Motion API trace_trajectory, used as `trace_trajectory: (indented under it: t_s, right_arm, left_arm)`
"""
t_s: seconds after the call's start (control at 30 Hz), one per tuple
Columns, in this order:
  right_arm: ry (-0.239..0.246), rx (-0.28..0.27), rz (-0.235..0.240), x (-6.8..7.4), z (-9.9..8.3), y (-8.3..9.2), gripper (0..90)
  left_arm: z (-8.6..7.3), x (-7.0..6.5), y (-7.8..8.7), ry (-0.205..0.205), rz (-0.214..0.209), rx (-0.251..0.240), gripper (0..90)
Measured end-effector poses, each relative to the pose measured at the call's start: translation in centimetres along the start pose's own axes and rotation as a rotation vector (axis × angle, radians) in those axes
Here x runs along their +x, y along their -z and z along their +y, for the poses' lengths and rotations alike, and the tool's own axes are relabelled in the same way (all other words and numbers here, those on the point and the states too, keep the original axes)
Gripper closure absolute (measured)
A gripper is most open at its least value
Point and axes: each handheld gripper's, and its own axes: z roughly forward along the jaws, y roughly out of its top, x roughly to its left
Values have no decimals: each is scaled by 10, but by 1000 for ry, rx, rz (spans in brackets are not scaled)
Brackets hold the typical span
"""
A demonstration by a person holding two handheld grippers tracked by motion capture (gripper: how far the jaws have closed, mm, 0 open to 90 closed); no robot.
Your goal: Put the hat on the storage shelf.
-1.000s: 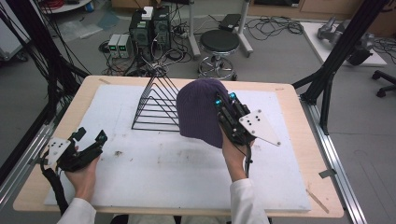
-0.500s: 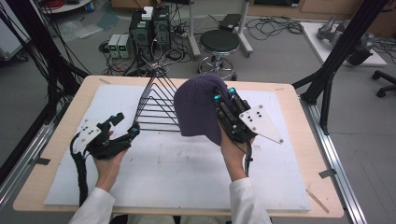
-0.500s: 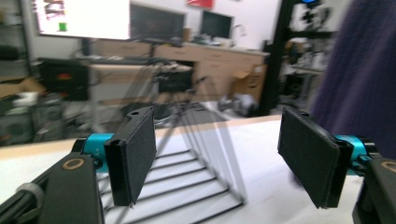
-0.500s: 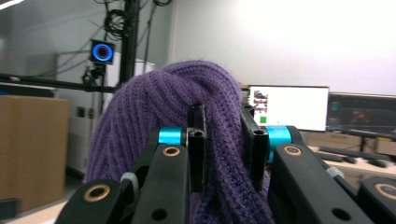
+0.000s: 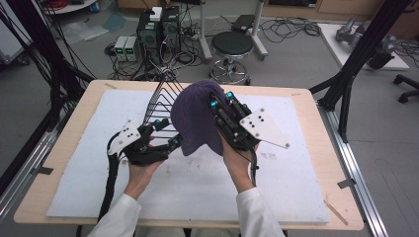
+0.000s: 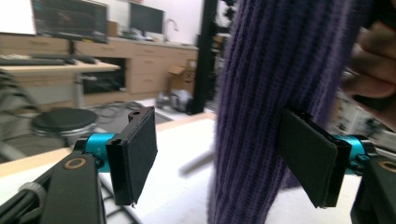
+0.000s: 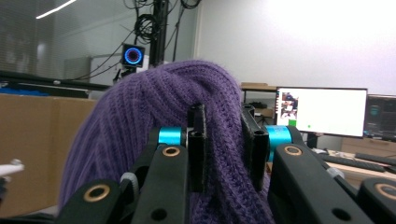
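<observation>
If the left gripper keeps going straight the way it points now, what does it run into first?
Most likely the purple ribbed knit beanie, held up by the right gripper. In the left gripper view its hanging edge sits just ahead, between the open jaws of the left gripper, nearer the right-hand one, which may already touch it; depth is unclear.

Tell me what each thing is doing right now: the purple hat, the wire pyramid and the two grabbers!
Purple knit hat: lifted off the table, hanging down, pinched at its edge.
Right gripper: jaws shut on the hat's knit.
Left gripper: jaws open and just been closing, the hat's hanging edge between them, not pressed yet.
Wire pyramid rack: standing upright on the white mat, behind the hat.
</observation>
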Motion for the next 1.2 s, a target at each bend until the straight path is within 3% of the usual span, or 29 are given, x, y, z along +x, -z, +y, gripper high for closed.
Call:
trace_trajectory:
  t_s: [0.2, 0.53, 0.8, 0.93, 1.13, 1.2]
  right_arm:
    - [-1, 0, 5, 2, 2, 2, 767]
    - [-10, -2, -2, -1, 5, 6, 766]
    - [-10, -12, 30, 7, 7, 7, 765]
    - [-14, -23, 47, 9, 10, 8, 761]
    - [-13, 1, 34, 11, 8, 9, 758]
    - [-18, 6, 26, 9, 7, 9, 758]
  left_arm:
    - [-10, -11, -7, 5, -77, 32, 299]
    - [-28, -24, -8, -5, -144, 35, 271]
    - [-30, -21, -12, 3, -89, 54, 308]
    - [-31, -17, -13, 9, -34, 75, 391]
    - [-33, -15, -12, -28, -18, 105, 748]
    - [-33, -14, -11, -36, -14, 104, 785]
